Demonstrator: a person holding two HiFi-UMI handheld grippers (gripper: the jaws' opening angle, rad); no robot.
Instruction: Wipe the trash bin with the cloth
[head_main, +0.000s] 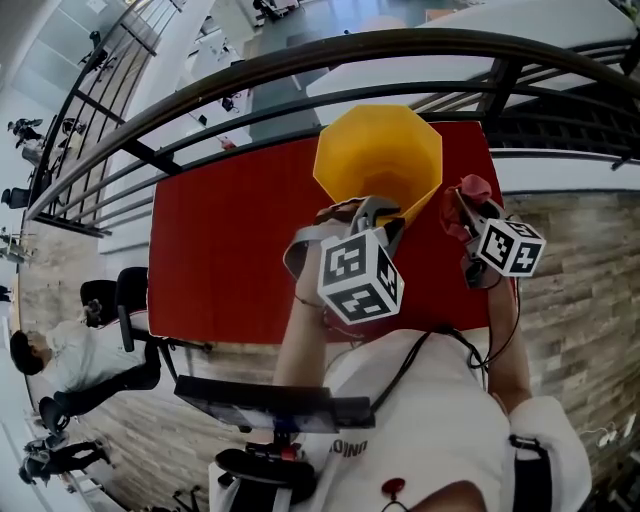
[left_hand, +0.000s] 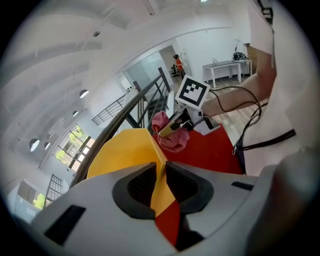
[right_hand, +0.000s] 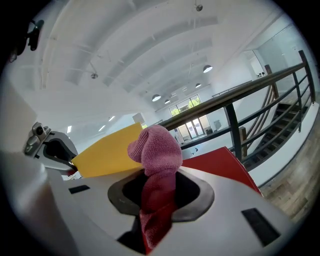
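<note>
A yellow eight-sided trash bin (head_main: 378, 155) stands on the red table (head_main: 230, 250), near its far edge. My left gripper (head_main: 385, 215) is shut on the near rim of the bin; in the left gripper view the thin yellow wall (left_hand: 125, 150) runs between the dark pads of that gripper (left_hand: 161, 172). My right gripper (head_main: 462, 205) hangs just right of the bin, shut on a pink cloth (head_main: 472, 190). In the right gripper view the cloth (right_hand: 156, 150) bulges up from between that gripper's jaws (right_hand: 159, 187), with the bin (right_hand: 107, 152) behind it to the left.
A dark metal railing (head_main: 300, 60) curves close behind the table, with a drop to a lower floor beyond. At the lower left a person sits on an office chair (head_main: 110, 300). Wood-look floor lies right of the table (head_main: 570, 260).
</note>
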